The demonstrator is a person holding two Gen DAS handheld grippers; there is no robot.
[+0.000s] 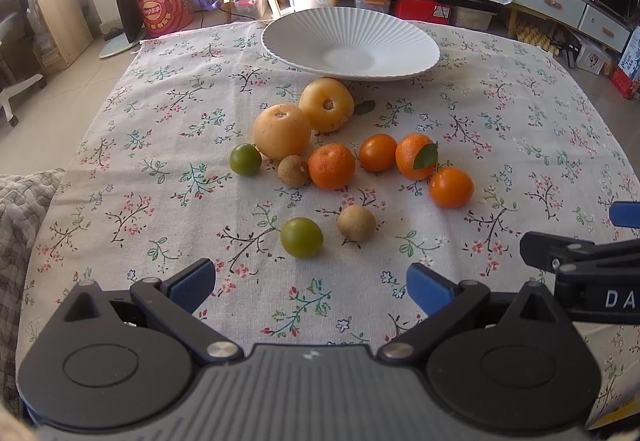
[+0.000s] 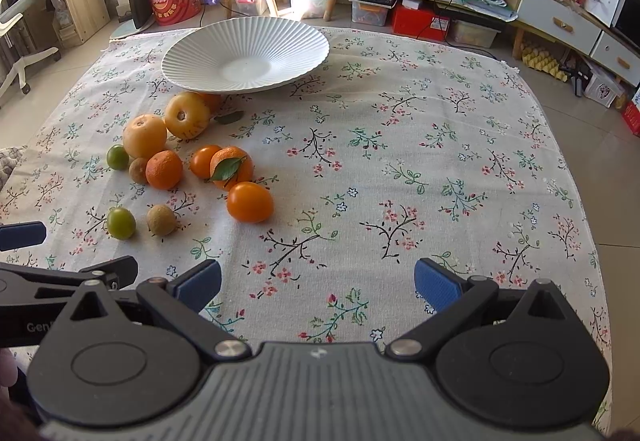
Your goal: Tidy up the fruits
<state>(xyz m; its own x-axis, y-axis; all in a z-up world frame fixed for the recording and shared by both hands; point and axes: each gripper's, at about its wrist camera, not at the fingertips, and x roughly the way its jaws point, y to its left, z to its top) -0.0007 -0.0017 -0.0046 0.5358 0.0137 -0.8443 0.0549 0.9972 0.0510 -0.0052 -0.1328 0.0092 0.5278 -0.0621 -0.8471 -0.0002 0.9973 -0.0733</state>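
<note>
Loose fruit lies on the floral tablecloth (image 1: 132, 145) in front of the empty white ribbed bowl (image 1: 400, 37). The left gripper (image 1: 310, 283) and right gripper (image 2: 318, 281) both hover with pads spread, holding nothing. The nearest green fruit (image 1: 301, 237) and brown fruit (image 1: 356, 223) look small, light and prone to rolling; each is best pinched across its widest girth. The two large yellow fruits (image 1: 281, 137) are probably heavier and smooth-skinned, though the fisheye distorts size.

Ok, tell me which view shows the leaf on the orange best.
The right wrist view: the leaf faces the camera, lying across the orange. The left wrist view shows the leaf narrower, at the orange's right edge.
</note>
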